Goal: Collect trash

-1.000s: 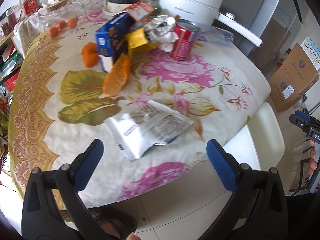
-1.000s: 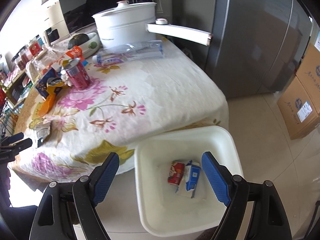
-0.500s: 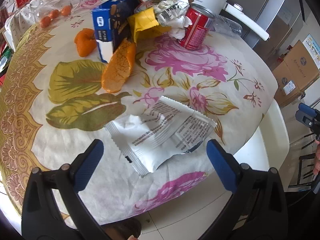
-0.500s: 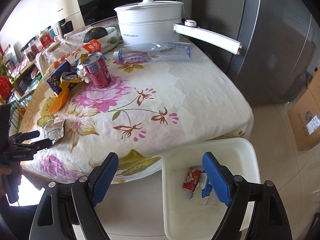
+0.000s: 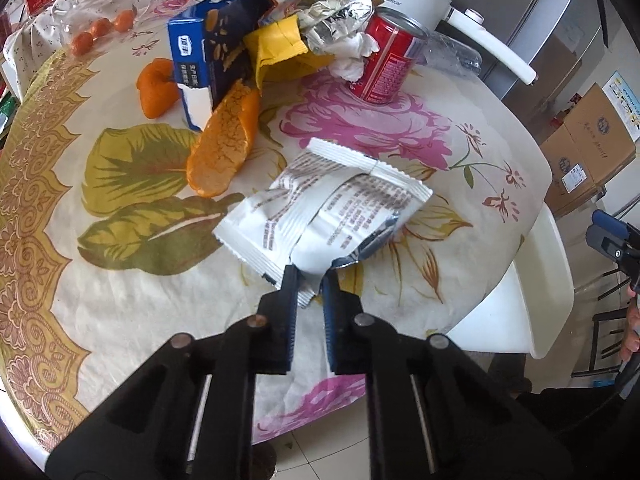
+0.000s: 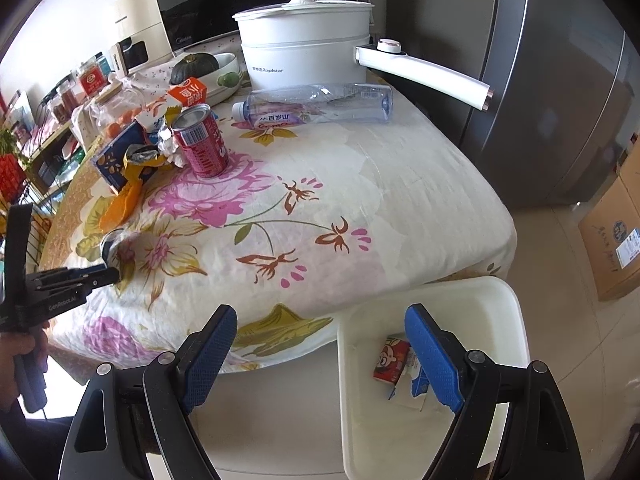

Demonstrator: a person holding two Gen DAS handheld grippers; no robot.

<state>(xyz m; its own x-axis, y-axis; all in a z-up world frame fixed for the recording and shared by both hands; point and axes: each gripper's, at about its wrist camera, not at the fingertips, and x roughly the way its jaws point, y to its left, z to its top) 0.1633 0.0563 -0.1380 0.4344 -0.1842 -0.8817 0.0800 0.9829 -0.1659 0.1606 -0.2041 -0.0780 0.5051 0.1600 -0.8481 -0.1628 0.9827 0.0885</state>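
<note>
1. The left gripper [image 5: 310, 280] has its two fingers drawn together on the near edge of a white snack wrapper [image 5: 324, 210], which lies on the floral tablecloth [image 5: 120, 280] near the table's front edge
2. The left wrist view shows the wrapper's printed back and torn silver end; in the right wrist view the left gripper [image 6: 116, 272] appears only from the side, and the wrapper at its tip is too small to make out
3. The right gripper [image 6: 320, 344] hangs off the table with its blue pads wide apart and nothing between them
4. Only the right wrist view looks into the white bin [image 6: 432, 420] on the floor beside the table: a small red packet [image 6: 392, 360] and a blue-and-white one [image 6: 418, 384] lie on its bottom. The left wrist view shows just the bin's rim [image 5: 556, 280]
5. Beyond the wrapper, an orange peel [image 5: 224, 148] leans against a blue carton [image 5: 212, 64], with a yellow wrapper [image 5: 280, 48], crumpled foil [image 5: 340, 16] and a red can [image 5: 386, 64] just behind
6. Farthest, the right wrist view alone shows in full a clear plastic bottle [image 6: 316, 106] lying on its side in front of a white pot [image 6: 304, 52]
</note>
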